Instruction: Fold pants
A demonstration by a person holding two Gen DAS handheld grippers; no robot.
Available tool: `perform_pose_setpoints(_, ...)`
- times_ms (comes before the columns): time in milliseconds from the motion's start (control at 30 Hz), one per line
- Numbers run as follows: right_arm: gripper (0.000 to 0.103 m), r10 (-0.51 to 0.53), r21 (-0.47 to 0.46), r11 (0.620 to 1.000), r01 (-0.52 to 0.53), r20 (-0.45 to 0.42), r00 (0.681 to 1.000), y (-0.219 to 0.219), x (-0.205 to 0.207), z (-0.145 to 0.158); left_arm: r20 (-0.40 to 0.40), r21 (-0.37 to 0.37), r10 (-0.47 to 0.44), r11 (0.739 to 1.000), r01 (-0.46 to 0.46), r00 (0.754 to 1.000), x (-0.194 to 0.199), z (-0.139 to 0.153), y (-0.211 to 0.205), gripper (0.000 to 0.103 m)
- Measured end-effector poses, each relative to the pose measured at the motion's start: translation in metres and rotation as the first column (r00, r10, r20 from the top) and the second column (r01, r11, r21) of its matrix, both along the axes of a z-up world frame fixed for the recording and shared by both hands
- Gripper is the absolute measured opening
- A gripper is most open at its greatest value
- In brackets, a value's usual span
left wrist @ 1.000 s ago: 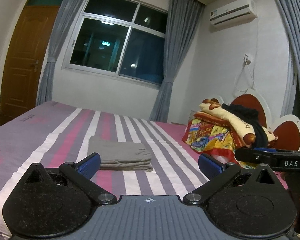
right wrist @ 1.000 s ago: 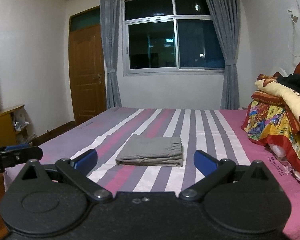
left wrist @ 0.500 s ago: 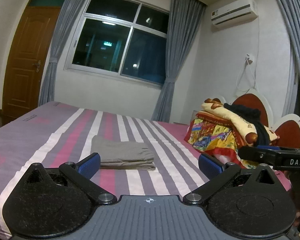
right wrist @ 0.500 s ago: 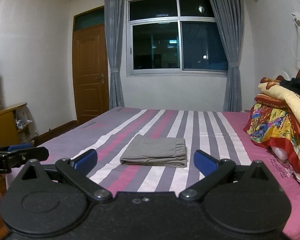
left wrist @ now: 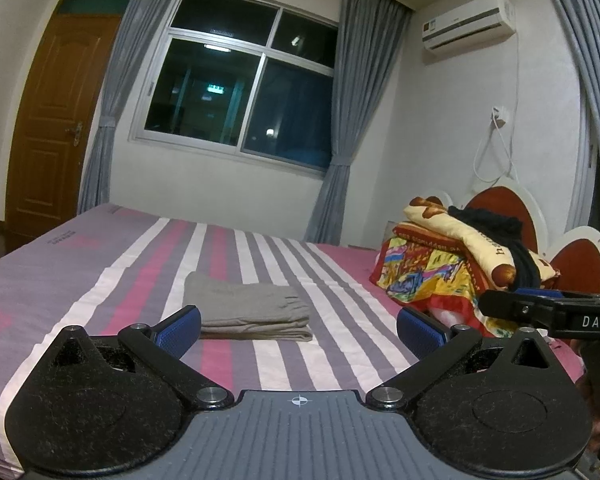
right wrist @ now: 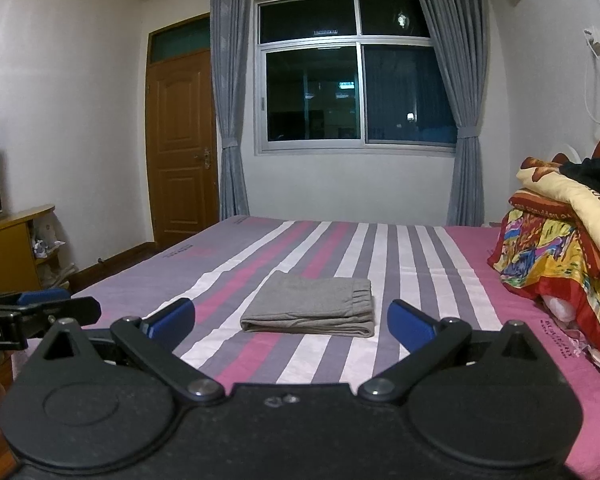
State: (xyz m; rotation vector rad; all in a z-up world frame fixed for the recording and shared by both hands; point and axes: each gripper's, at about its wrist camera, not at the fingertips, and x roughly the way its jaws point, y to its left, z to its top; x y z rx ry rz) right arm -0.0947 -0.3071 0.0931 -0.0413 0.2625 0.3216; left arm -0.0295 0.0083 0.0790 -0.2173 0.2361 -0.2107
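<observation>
Grey pants [left wrist: 248,312] lie folded into a flat rectangular stack on the striped bed [left wrist: 100,280]; they also show in the right wrist view [right wrist: 312,306]. My left gripper [left wrist: 300,326] is open and empty, held back from the pants above the near part of the bed. My right gripper [right wrist: 292,322] is open and empty, also short of the pants. Each gripper shows at the edge of the other's view: the right one [left wrist: 548,314] and the left one [right wrist: 32,312].
A pile of colourful bedding [left wrist: 452,264] with a dark garment on top lies at the headboard, right of the pants, and shows in the right wrist view [right wrist: 560,240]. A wooden TV stand [right wrist: 12,248] and a door [right wrist: 180,148] are on the left.
Both grippers have tilted up and drawn back slightly, so the pants sit a little lower and farther in view. The pants have not moved. Both stay open.
</observation>
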Motion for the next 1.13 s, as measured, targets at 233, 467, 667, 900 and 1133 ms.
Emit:
perform_pose_setpoints(233, 0.103, 0.0, -0.002, 1.0, 0.0, -0.002, 1.0, 0.001, 0.0, 0.002, 0.002, -0.002, -0.001, 1.0, 0.001, 1.0, 0.0, 0.0, 0.001, 0.103)
perform_pose_setpoints(467, 0.103, -0.001, -0.003, 1.0, 0.001, -0.001, 1.0, 0.0, -0.001, 0.003, 0.003, -0.001, -0.001, 1.0, 0.001, 1.0, 0.0, 0.0, 0.001, 0.103)
perform_pose_setpoints(667, 0.103, 0.001, -0.003, 1.0, -0.001, -0.003, 1.0, 0.0, 0.0, 0.002, 0.003, -0.004, -0.005, 1.0, 0.005, 1.0, 0.001, 0.0, 0.002, 0.103)
perform_pose_setpoints(900, 0.103, -0.011, -0.009, 1.0, 0.011, -0.006, 1.0, 0.002, -0.001, 0.002, 0.028, 0.036, -0.024, 0.999, 0.023, 0.999, -0.002, 0.002, -0.005, 0.103)
perform_pose_setpoints(1133, 0.103, -0.022, -0.012, 1.0, 0.022, -0.01, 1.0, 0.0, -0.002, 0.003, 0.034, 0.045, -0.009, 0.999, 0.008, 0.999, -0.002, 0.006, -0.008, 0.103)
